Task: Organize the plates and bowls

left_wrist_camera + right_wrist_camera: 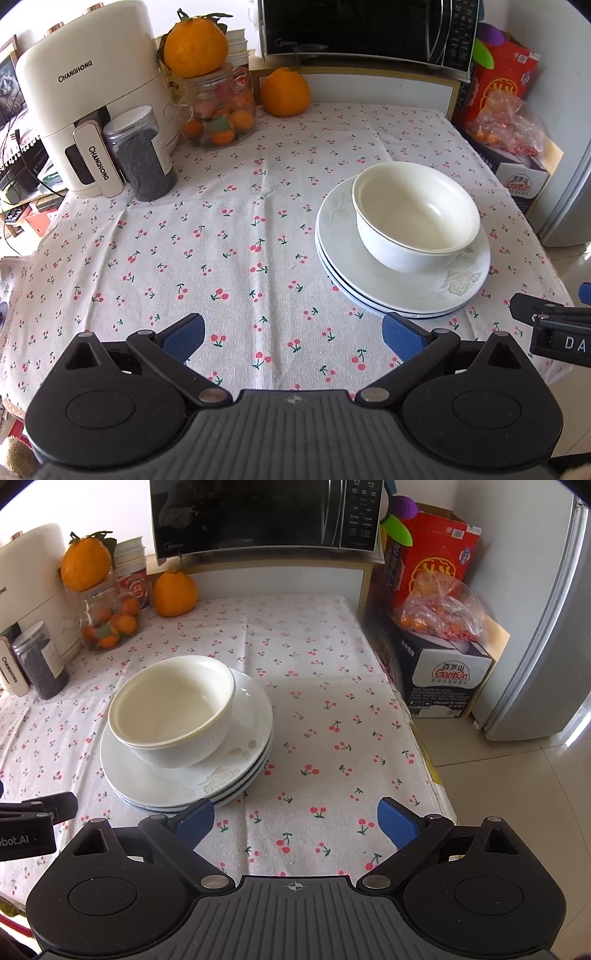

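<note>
On cherry cloth [221,229] | white bowls [415,218] nested atop plates [402,295] | both tools spread apart, empty

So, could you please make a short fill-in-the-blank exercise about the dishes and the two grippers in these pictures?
1. The bowls sit nested on a stack of ____.
2. The left gripper and the right gripper are both ____ and hold nothing.
3. The tablecloth is printed with small red ____.
4. One orange rests on top of a glass ____.

Missing words: plates; open; cherries; jar
</note>
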A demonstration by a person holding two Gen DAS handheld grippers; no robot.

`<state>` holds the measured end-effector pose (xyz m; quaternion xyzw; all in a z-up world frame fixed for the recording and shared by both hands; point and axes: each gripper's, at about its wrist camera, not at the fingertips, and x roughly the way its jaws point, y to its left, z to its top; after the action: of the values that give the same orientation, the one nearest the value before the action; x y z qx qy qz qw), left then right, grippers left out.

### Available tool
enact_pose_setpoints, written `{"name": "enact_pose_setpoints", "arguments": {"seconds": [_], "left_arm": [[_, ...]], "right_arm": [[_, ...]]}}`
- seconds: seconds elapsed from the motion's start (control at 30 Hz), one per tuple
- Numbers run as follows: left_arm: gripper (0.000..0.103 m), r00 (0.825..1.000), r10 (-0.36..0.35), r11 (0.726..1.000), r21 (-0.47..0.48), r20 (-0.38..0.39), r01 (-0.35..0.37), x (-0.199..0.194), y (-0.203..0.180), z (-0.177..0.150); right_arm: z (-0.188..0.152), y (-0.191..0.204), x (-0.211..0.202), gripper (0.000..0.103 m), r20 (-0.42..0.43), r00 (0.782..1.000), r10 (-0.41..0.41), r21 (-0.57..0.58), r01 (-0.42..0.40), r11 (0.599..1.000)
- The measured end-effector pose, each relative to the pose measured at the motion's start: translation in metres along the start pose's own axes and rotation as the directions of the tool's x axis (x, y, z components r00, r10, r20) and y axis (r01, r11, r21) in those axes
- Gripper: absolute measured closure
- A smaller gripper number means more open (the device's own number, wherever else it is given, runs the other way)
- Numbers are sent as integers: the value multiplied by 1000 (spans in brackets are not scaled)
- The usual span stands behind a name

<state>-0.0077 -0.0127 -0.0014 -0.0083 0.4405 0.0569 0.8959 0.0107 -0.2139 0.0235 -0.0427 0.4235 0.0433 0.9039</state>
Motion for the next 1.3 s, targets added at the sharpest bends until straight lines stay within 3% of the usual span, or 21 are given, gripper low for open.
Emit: {"name": "enact_pose_setpoints", "arguments": {"seconds": [1.3], "left_arm": [[0, 1000, -2, 1000, 6, 4, 2, -2, -4, -3]], "right_arm": [[-1, 5, -1, 6, 12, 1000, 1, -11, -1, 1000]]}}
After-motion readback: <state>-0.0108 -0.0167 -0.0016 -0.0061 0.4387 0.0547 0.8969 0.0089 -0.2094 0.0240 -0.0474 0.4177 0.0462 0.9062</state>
